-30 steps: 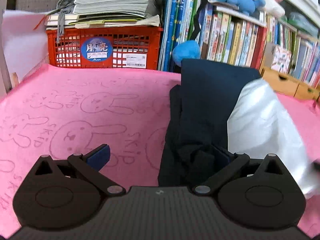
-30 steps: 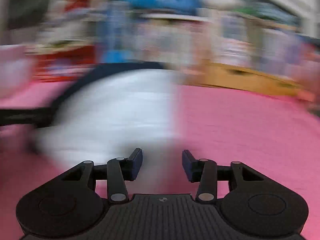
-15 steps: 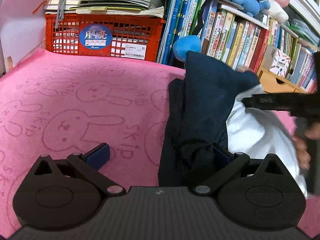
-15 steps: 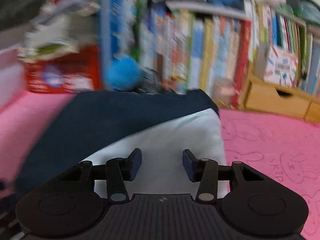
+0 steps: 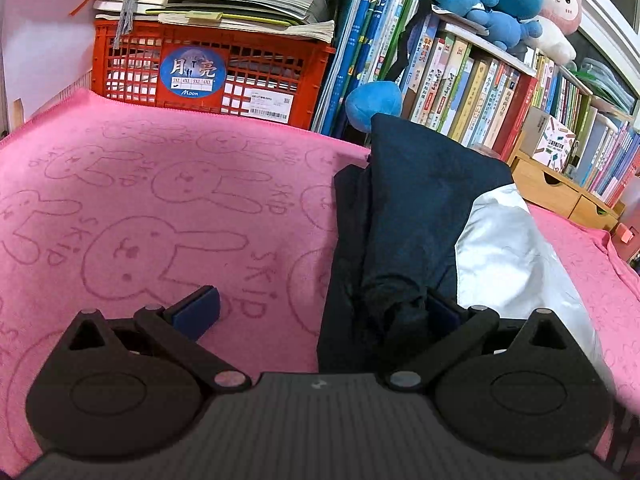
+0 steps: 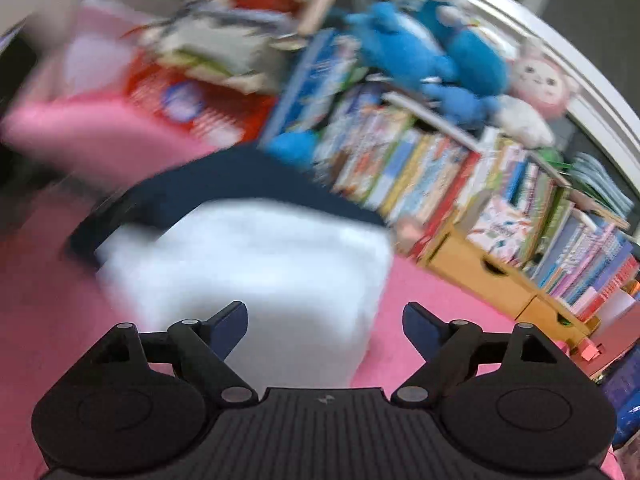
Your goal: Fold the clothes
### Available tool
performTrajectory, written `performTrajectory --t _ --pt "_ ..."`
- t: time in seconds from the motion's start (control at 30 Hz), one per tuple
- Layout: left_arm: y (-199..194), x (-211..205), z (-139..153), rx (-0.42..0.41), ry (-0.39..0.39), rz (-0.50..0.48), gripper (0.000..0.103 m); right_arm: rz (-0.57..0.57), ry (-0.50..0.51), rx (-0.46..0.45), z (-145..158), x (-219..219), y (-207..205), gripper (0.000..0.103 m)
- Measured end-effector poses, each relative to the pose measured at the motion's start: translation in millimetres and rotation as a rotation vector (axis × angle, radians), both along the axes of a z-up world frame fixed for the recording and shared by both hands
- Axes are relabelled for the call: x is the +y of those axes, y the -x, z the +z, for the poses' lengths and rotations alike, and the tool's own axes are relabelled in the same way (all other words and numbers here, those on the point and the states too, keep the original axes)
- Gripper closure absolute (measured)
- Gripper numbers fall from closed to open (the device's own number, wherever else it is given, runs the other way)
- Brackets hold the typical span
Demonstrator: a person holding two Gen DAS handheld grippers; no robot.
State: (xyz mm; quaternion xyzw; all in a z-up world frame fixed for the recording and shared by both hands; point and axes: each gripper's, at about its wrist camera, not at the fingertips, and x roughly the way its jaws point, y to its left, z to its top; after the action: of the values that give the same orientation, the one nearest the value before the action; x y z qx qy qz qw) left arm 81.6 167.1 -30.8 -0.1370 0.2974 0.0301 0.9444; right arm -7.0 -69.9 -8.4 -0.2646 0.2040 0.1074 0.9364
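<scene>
A dark navy garment [image 5: 404,216] with a pale silver-white panel [image 5: 508,256] lies folded in a long strip on the pink rabbit-print towel [image 5: 160,208]. My left gripper [image 5: 320,312] is open wide over the garment's near end; dark cloth bunches against its right finger [image 5: 444,314], and the left finger [image 5: 196,308] rests over bare towel. In the blurred right wrist view the same garment [image 6: 256,264] lies ahead, white panel nearest. My right gripper [image 6: 324,324] is open and empty above its near edge.
A red plastic crate [image 5: 208,76] topped with stacked papers stands at the towel's far edge. A bookshelf [image 5: 480,96] with blue and pink plush toys runs along the back right. Small wooden drawers [image 5: 556,192] sit beside the towel's right side.
My right gripper has opened wider and swung, tilting its view; it has left the left wrist view. The left gripper has barely moved. The white panel lies flatter on the garment.
</scene>
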Motion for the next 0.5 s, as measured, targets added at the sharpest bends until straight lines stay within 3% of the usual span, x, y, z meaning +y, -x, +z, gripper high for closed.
performTrajectory --t 0.1,0.17,0.23,0.33,0.43,0.5 --pt "1 0 0 -0.001 0.002 0.002 0.000 0.020 0.062 -0.007 -20 10 20 0.018" --pt "0 -2 1 0.004 -0.010 0.005 0.000 -0.059 0.081 -0.067 -27 15 16 0.018" --pt "-1 -6 1 0.017 -0.040 0.004 0.000 -0.169 0.097 -0.072 -32 13 -2 0.018" --pt "-2 -12 0 0.035 -0.083 -0.024 0.000 -0.248 0.056 -0.050 -27 -3 -16 0.016" --pt "1 -20 0 0.043 -0.128 -0.078 0.000 -0.268 0.154 -0.105 -31 -17 -14 0.015" --pt "4 -26 0 0.042 -0.163 -0.100 0.000 -0.266 0.138 -0.090 -32 -34 -14 0.014"
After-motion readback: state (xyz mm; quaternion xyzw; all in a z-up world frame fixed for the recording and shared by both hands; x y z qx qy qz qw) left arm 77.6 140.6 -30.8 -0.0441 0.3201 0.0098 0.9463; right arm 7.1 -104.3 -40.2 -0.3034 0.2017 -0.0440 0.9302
